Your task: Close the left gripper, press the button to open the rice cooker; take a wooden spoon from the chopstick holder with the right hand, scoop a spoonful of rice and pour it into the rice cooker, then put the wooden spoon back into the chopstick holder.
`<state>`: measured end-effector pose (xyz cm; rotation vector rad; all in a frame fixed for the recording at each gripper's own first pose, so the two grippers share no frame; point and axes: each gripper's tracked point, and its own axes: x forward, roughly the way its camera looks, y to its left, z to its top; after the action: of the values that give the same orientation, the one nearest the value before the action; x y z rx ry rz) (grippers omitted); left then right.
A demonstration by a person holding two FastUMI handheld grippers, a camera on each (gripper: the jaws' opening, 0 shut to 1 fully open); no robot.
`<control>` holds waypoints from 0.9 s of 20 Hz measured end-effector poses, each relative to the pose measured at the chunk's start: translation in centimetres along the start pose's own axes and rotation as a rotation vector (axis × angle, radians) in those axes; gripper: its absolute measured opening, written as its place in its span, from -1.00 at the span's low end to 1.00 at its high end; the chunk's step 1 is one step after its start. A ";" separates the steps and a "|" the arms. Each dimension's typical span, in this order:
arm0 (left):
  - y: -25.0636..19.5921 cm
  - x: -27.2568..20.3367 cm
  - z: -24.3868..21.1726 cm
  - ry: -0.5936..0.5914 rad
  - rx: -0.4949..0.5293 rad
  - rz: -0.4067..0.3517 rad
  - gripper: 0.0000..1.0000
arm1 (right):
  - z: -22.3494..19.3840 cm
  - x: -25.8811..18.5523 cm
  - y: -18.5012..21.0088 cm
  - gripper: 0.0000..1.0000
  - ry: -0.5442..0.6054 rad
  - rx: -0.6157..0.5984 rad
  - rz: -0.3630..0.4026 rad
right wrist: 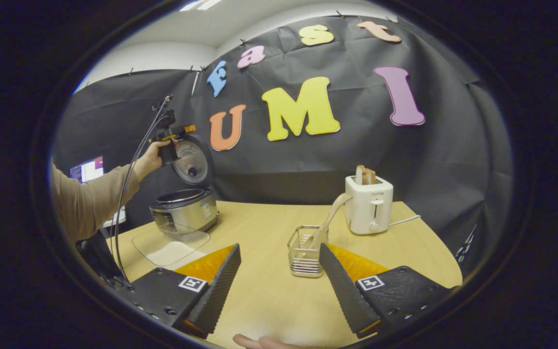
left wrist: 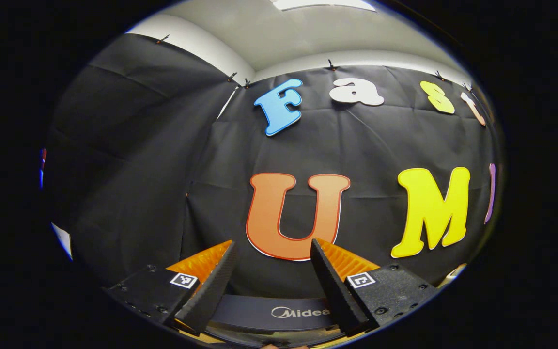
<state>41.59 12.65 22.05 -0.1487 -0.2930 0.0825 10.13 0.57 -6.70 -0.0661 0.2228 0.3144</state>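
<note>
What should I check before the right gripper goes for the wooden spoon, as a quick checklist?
1. Silver rice cooker lid open: ok.
2. Light wooden spoon standing in the wire chopstick holder: ok.
3. Right gripper open, nothing between its fingers: ok.
4. Table path to the holder free: ok.
5. Left gripper away from the spoon, up by the lid: ok.
6. Rice ready in the clear container: cannot tell.

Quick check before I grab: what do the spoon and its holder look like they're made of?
Spoon: pale, matte, tan handle, looks like unfinished wood. Chopstick holder: thin shiny wire bars with gaps between, probably chromed or stainless metal.
</note>
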 end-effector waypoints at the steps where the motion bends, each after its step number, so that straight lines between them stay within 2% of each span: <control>1: -0.1 -0.3 -0.2 0.024 0.001 -0.007 0.92 | 0.0 -0.1 0.1 0.93 0.001 0.006 0.001; 5: -0.3 -2.5 -1.3 0.102 0.050 -0.019 0.92 | -0.4 -1.0 0.9 0.92 -0.009 0.013 0.028; 7: -0.3 -3.6 -1.0 0.094 0.063 -0.011 1.00 | -0.3 -1.5 1.1 0.91 -0.013 -0.002 0.017; 8: -0.1 -4.2 -0.9 0.090 0.069 -0.006 0.92 | -0.3 -2.0 1.8 0.92 -0.019 -0.001 0.031; 10: -0.1 -5.3 -1.0 0.095 0.069 -0.004 0.89 | -0.3 -2.9 3.0 0.92 -0.025 -0.003 0.060; 11: -0.1 -6.5 -1.3 0.103 0.069 -0.008 0.89 | -0.2 -3.5 3.4 0.82 -0.039 -0.009 0.062; 12: -0.2 -7.3 -1.6 0.110 0.071 -0.011 0.89 | -0.1 -4.0 3.7 0.82 -0.045 -0.011 0.065; 13: -0.1 -8.3 -1.8 0.111 0.077 -0.018 0.89 | -0.2 -4.4 4.3 0.91 -0.053 -0.007 0.072; 15: 0.0 -9.6 -1.9 0.098 0.074 -0.021 0.89 | -0.3 -5.2 5.5 0.92 -0.069 0.011 0.100; 16: -0.1 -10.3 -2.2 0.094 0.078 -0.023 0.89 | -0.2 -5.5 6.2 0.83 -0.076 0.012 0.117; 18: -0.2 -11.9 -2.8 0.087 0.086 -0.037 0.88 | -0.1 -5.8 6.5 0.83 -0.080 -0.002 0.102</control>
<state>31.10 10.88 16.06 -0.0614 -0.2047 0.0521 2.73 4.98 -5.64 -0.0440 0.1464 0.4179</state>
